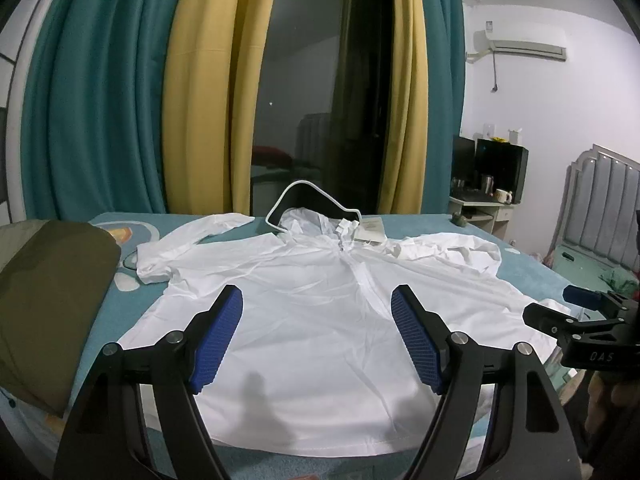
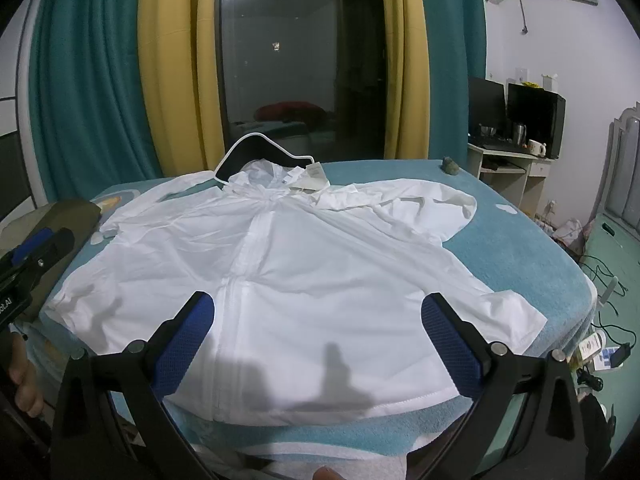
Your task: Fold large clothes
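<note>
- Jacket (image 1: 304, 312), white and hooded, lies spread front-up on the teal bed (image 2: 532, 256), zip centred, sleeves angled out toward 10 and 2 o'clock; laid flat, presumably, to ready it for folding.
- Left tongs (image 1: 316, 332) spread wide, nothing between them, poised above the hem.
- Right tongs (image 2: 318, 344) likewise spread and empty.
- Hanger (image 1: 312, 200) rests at 12 o'clock by the hood.
- Olive garment (image 1: 48, 304) lies aside at 9 o'clock.

Left gripper (image 1: 316, 312) and right gripper (image 2: 318, 320) side by side, both tilted a little downward with jaws spread wide and gripping nothing, blue pads (image 1: 218, 340) facing inward, a hand (image 2: 24, 384) behind the left one.
</note>
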A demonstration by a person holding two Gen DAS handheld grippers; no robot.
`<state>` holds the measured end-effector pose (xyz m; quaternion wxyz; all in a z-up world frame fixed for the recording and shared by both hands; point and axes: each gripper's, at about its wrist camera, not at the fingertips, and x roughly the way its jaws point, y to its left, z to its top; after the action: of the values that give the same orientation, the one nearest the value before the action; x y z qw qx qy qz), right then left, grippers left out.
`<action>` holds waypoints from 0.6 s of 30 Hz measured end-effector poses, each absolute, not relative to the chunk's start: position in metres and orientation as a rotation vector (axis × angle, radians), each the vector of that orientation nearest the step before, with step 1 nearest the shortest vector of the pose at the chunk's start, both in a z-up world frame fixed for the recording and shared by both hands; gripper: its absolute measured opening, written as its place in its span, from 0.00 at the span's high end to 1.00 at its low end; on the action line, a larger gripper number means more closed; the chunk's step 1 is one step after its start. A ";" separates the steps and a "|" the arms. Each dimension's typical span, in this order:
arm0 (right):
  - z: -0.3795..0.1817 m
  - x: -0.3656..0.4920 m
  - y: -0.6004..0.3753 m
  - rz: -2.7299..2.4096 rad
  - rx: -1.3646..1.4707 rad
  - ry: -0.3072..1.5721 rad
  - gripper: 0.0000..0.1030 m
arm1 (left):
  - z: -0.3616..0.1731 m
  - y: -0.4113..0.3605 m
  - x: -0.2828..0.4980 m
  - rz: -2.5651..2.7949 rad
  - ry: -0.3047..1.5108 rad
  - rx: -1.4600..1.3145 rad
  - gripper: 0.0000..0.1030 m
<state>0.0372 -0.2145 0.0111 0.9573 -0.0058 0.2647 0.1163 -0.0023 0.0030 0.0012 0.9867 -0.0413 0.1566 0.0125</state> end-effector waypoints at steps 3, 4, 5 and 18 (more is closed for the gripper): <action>0.011 0.038 -0.215 0.235 -0.011 0.538 0.01 | 0.001 0.003 -0.003 0.026 0.314 -0.081 0.23; 0.011 0.037 -0.215 0.234 -0.010 0.538 0.01 | 0.001 0.003 -0.002 0.026 0.315 -0.081 0.23; 0.011 0.038 -0.216 0.234 -0.010 0.538 0.01 | 0.001 0.003 -0.002 0.025 0.316 -0.081 0.23; 0.011 0.038 -0.219 0.228 -0.007 0.537 0.01 | 0.003 0.004 -0.004 0.028 0.315 -0.078 0.23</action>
<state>0.0382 -0.2194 0.0109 0.9578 -0.0033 0.2647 0.1122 -0.0036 0.0041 0.0026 0.9868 -0.0389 0.1569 0.0139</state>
